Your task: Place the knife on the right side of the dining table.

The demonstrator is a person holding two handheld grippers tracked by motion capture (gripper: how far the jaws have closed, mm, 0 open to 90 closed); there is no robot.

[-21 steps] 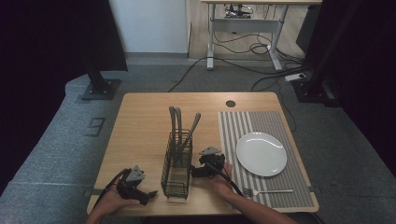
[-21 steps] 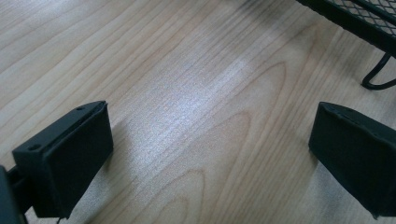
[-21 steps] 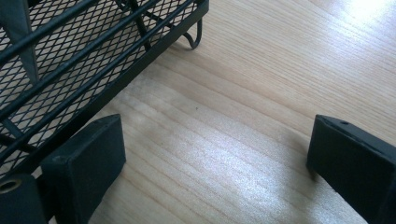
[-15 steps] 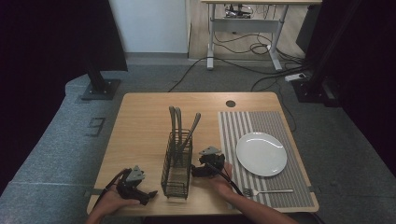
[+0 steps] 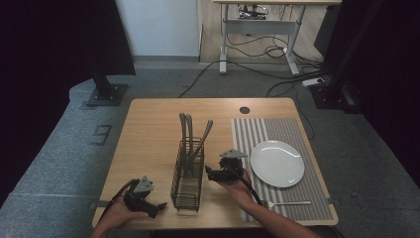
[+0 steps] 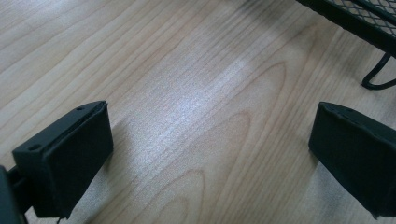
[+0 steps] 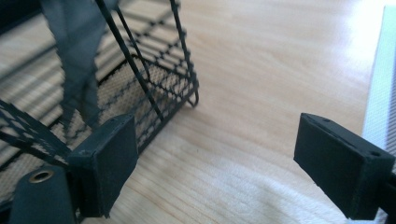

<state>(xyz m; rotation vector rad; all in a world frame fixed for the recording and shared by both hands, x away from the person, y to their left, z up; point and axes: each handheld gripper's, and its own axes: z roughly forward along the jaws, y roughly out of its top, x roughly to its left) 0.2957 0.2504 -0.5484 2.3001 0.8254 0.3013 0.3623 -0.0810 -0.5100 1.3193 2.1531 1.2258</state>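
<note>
- Black wire mesh makes up the cutlery caddy [image 5: 188, 174], which stands in the high view near the front edge of the tabletop [image 5: 148, 129], about midway along it. Against the pictures from a moment ago nothing has shifted: both hands, the caddy and the place setting sit where they were, so I judge this a pause, with no utensil yet picked.
- High view, count: one caddy, three grey utensil handles [image 5: 190, 134] leaning out of its far end, one striped placemat [image 5: 277, 130] toward the right edge, one white plate [image 5: 277, 163] on it, and one fork [image 5: 289, 203] on the mat's front strip near the front-right corner.
- High view, hands: the left hand-held gripper [image 5: 157, 208] rests by the front edge, just beside the caddy's front-left corner; the right hand-held gripper [image 5: 209, 173] lies between caddy and placemat, pointing at the caddy's right wall.
- Left gripper view: the left hand-held gripper's jaws stand wide apart over bare wood, nothing between them; a corner of the caddy [image 6: 373, 28] and one wire foot show at the top right.
- Right gripper view: the right hand-held gripper's jaws also gape with only wood between them; the caddy [image 7: 140, 88] is just beyond the left jaw, one dark utensil [image 7: 77, 60] inside, and the placemat's edge [image 7: 380, 84] shows at the right.
</note>
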